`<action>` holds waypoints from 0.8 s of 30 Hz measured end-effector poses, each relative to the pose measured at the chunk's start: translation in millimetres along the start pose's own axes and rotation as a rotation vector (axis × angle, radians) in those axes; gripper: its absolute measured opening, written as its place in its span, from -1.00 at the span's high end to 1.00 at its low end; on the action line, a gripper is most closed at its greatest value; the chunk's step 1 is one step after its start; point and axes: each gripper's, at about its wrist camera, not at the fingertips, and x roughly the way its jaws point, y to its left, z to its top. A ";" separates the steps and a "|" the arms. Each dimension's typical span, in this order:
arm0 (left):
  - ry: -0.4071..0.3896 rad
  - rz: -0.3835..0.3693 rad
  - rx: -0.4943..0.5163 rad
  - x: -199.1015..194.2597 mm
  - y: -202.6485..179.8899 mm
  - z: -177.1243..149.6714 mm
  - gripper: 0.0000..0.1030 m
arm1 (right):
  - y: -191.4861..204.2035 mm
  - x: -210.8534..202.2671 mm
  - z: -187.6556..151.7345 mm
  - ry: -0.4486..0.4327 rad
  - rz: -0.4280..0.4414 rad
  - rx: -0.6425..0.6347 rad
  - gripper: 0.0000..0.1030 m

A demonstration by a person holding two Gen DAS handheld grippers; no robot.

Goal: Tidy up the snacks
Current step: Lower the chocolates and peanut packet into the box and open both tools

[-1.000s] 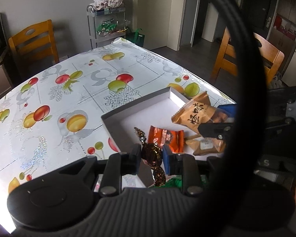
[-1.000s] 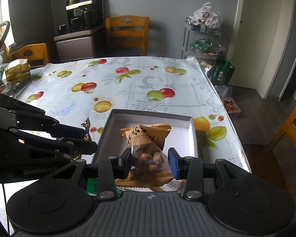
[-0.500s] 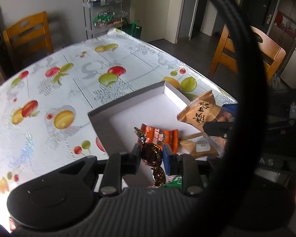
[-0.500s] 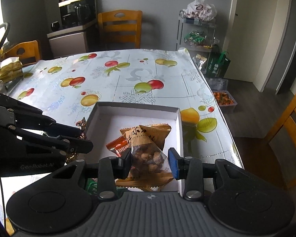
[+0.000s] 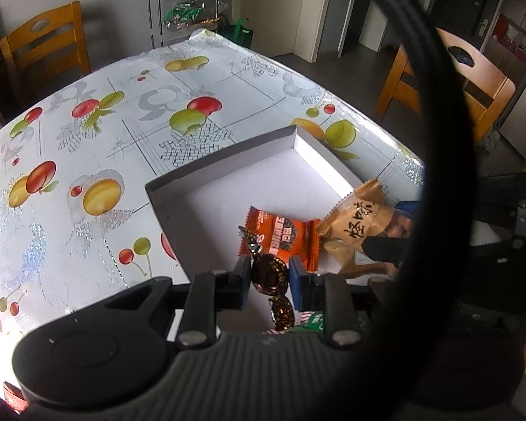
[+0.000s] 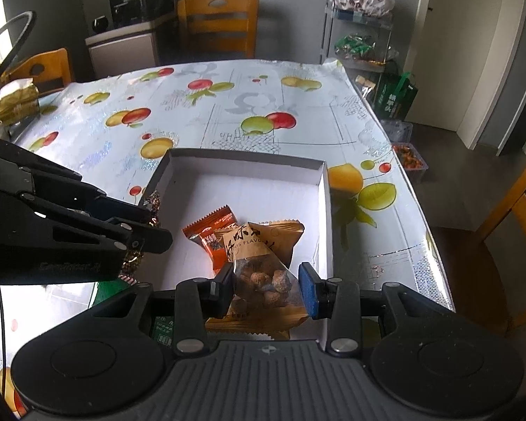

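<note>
Candy (image 5: pixel 269 275) in dark wrapper sits clamped in the left tool (image 5: pixel 270 277) above the white box (image 5: pixel 228 161); only the right view shows the right tool (image 6: pixel 266 286) gripping the nut packet (image 6: pixel 263 277).

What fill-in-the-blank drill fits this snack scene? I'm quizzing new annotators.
1. The left gripper is shut on a dark twist-wrapped ____.
2. The right gripper is shut on a tan ____ of nuts.
3. The orange packet lies inside the white ____.
4. The tablecloth is printed with ____.
Missing: candy; bag; box; fruit
</note>
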 end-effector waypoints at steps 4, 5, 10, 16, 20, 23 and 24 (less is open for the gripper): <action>0.014 -0.007 0.000 6.6 0.6 1.3 0.61 | 3.6 4.1 -1.5 0.017 0.004 -0.010 0.23; 0.015 -0.008 0.001 7.3 0.3 0.8 0.61 | 4.2 4.9 -2.2 0.020 0.006 -0.012 0.22; 0.031 -0.020 0.009 15.4 -1.6 1.6 0.61 | 4.6 5.8 -4.6 0.032 0.008 -0.012 0.22; 0.051 -0.026 0.013 23.5 -0.4 1.5 0.61 | 5.3 9.2 -6.5 0.054 0.015 -0.017 0.22; 0.053 -0.028 0.014 25.5 -0.7 2.1 0.61 | 6.6 10.3 -7.4 0.057 0.020 -0.020 0.22; 0.057 -0.028 0.013 28.0 -1.1 1.8 0.61 | 7.2 10.3 -7.8 0.057 0.020 -0.018 0.22; 0.059 -0.028 0.012 28.9 -1.0 1.8 0.61 | 7.3 10.4 -8.0 0.057 0.020 -0.019 0.22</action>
